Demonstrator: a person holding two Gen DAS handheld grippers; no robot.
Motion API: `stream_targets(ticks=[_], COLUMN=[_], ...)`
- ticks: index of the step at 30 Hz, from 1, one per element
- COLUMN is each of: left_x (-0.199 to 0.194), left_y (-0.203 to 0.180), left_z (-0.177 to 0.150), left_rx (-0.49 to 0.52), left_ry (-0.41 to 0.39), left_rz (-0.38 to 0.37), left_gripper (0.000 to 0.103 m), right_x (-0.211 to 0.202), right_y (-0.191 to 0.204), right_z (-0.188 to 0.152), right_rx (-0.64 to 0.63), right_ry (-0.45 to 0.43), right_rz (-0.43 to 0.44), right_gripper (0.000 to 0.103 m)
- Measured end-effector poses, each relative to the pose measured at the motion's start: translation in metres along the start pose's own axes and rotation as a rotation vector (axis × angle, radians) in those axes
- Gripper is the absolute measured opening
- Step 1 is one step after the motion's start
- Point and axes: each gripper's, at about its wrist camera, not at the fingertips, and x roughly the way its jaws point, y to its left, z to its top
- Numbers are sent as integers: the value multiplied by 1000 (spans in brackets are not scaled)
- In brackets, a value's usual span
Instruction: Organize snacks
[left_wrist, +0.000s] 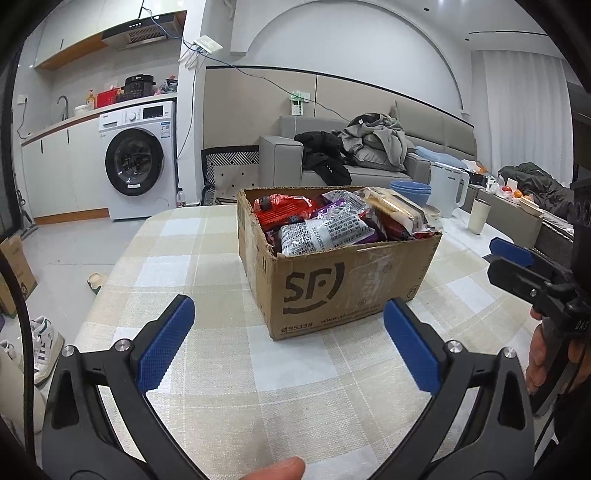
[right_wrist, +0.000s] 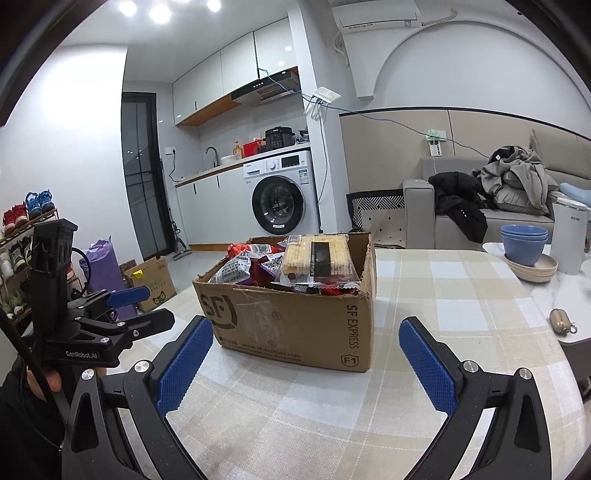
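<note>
snack box sitting full on the table, both grippers hanging wide apart

a cardboard shipping box (left_wrist: 332, 284) is sitting on the checked tablecloth (left_wrist: 207, 266), its top flaps torn off or folded out of sight, and it is brimming with snack packets (left_wrist: 321, 230). a clear-wrapped pack of yellow wafers (right_wrist: 317, 254) is lying on top toward the far right corner; red and purple wrappers are crowding beneath it, most of them half buried and their labels too small to read. the box's printed logo is facing both cameras.

the left gripper (left_wrist: 288, 343) is hovering in front of the box with its blue pads spread wide, nothing between them. the right gripper (right_wrist: 304, 358) is doing the same from the other side, fingers apart and holding nothing. a fingertip is poking in at the bottom edge of the left view, cut off by the frame.

beyond the box, blue bowls (right_wrist: 523, 240) are stacking on a beige plate (right_wrist: 543, 271) beside a white kettle (right_wrist: 570, 236), which is partly cropped. a small tan pouch (right_wrist: 561, 320) is lying near the table's edge.
</note>
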Motion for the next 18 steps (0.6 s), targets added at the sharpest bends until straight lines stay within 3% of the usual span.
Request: stream_targets(ticks=[18], left_x=[1], left_y=[-2], left_z=[-14], left_rx=[10], left_ry=[-23], left_rz=[11], left_gripper=[102], right_x=[-3], right_y=[-1], right_z=[-7], right_rx=[-15], right_ry=[-28], right_rz=[-32], right_gripper=[103])
